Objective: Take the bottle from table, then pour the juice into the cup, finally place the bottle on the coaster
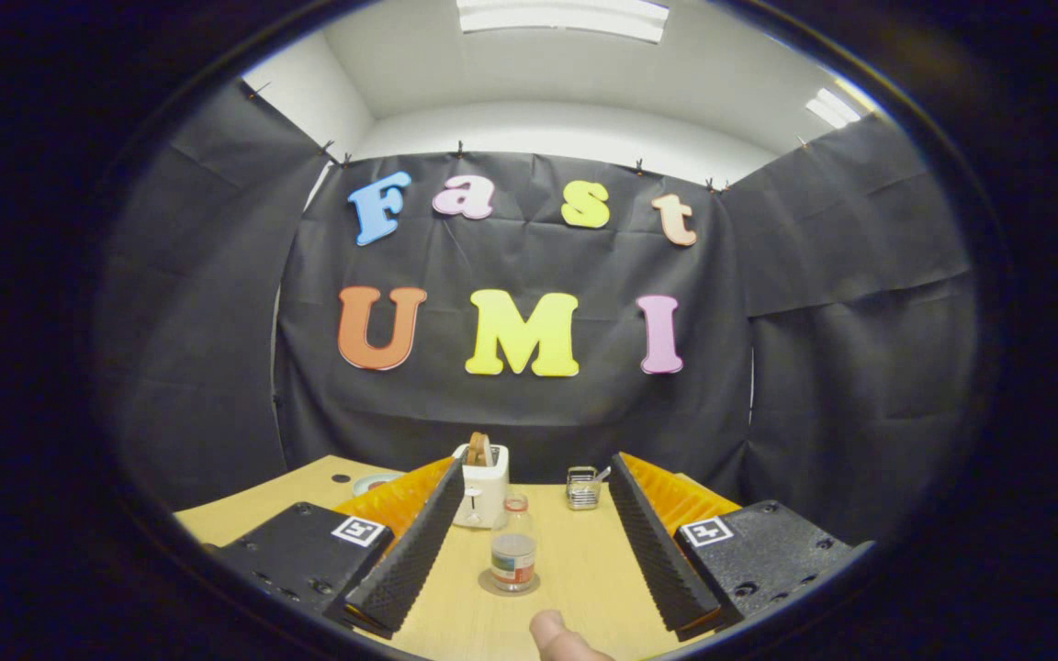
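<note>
A small clear bottle point(512, 554) with a reddish neck ring and a pale label stands upright on a round brown coaster point(489, 585) on the wooden table point(584, 569). It sits between my two fingers, nearer the left one, and touches neither. My gripper point(536, 470) is open wide, with its fingers reaching past the bottle on both sides. Beyond the bottle, just inside the right fingertip, stands a small metallic container point(582, 488) with something sticking out of it; I cannot tell if this is the cup.
A white toaster point(481, 496) with toast in its slot stands behind the bottle, by the left fingertip. A round flat object point(371, 483) lies past the left finger. A person's fingertip point(558, 637) shows on the table in front of the bottle.
</note>
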Tool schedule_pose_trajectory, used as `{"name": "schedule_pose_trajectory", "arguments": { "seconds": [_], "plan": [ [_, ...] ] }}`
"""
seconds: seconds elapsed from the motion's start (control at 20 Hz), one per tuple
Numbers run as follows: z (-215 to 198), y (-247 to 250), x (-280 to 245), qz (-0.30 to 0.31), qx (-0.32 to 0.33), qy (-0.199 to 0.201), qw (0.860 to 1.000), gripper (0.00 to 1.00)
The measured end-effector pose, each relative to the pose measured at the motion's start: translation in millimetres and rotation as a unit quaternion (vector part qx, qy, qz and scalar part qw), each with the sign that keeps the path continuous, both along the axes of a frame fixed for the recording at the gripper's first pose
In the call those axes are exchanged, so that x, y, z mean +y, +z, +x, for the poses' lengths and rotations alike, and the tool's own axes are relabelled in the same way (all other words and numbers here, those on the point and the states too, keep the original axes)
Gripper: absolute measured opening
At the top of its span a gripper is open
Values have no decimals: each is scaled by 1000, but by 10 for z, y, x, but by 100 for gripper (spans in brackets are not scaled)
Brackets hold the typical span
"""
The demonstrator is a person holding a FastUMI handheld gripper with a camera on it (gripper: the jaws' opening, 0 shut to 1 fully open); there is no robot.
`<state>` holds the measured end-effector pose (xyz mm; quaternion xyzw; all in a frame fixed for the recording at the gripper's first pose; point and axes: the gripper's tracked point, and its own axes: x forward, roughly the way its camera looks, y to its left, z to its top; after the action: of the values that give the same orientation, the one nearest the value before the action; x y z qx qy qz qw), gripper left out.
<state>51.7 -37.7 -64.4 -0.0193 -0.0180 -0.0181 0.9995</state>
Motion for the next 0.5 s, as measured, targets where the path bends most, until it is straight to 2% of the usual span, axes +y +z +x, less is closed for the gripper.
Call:
{"name": "schedule_pose_trajectory", "arguments": {
  "seconds": [0.3,0.5],
  "plan": [
    [-464,359,0,6,12,17,1000,100],
    [-680,435,-63,-3,7,11,1000,100]
  ]
}}
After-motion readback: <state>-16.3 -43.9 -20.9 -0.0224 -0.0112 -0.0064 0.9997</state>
